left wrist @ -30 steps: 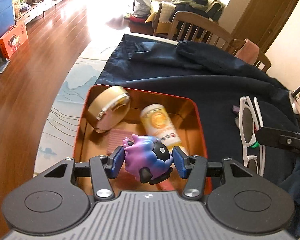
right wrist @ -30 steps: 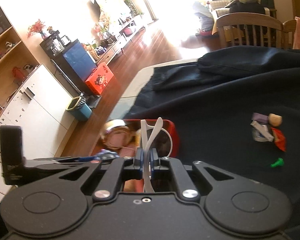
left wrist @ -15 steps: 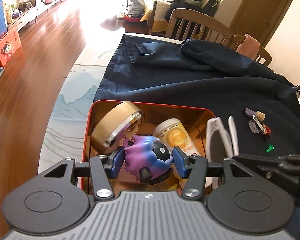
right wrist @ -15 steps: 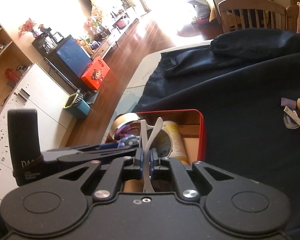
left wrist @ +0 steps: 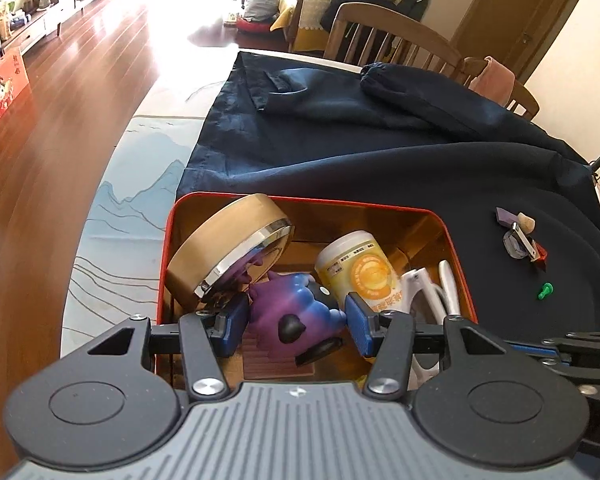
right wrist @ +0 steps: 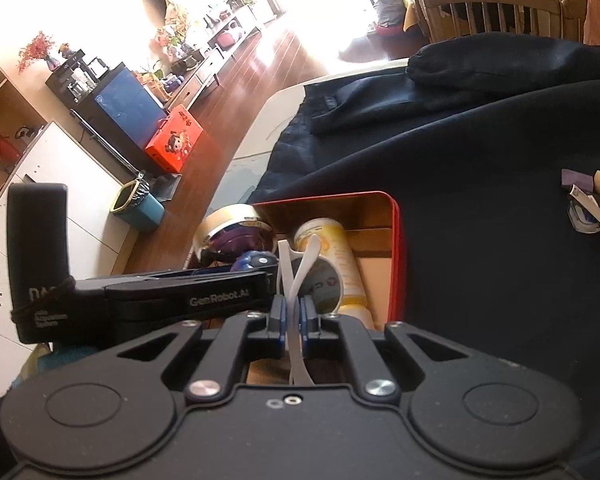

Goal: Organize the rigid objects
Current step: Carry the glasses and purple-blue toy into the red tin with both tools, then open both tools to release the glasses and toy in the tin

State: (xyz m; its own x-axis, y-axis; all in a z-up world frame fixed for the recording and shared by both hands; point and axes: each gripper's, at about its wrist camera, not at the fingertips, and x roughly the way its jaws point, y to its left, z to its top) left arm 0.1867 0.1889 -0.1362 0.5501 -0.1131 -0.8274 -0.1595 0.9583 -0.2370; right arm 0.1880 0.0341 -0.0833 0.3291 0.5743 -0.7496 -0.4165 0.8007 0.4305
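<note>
1. Your left gripper (left wrist: 296, 322) hangs low over the red tin (left wrist: 458, 256), its blue pads (left wrist: 232, 324) on either side of the purple toy (left wrist: 288, 312). The left pad looks to be touching the toy; on the right you cannot tell whether the pad still presses it, so whether the toy is pinched or loose is unclear.
2. Just ahead and left of that gripper, a round gold tin (left wrist: 224, 244) leans tilted against the red tin's left wall, its shiny rim facing the toy.
3. Ahead and right of the left gripper lies a yellow bottle (left wrist: 364, 272), on its side, close beside the toy.
4. Your right gripper (right wrist: 294, 320) is pressed together on white glasses (right wrist: 296, 276) (pinched by the folded temples, which cross just past the pads). The glasses hang over the right end of the red tin (right wrist: 394, 248), beside the bottle (right wrist: 340, 256).
5. The left gripper's body reaches in from the left, just ahead of your right gripper.
6. Well off to the right of both grippers, on the dark cloth (left wrist: 380, 152) over the tabletop, sit a small pile of bits (left wrist: 520, 236) and a green pin (left wrist: 545, 290).
</note>
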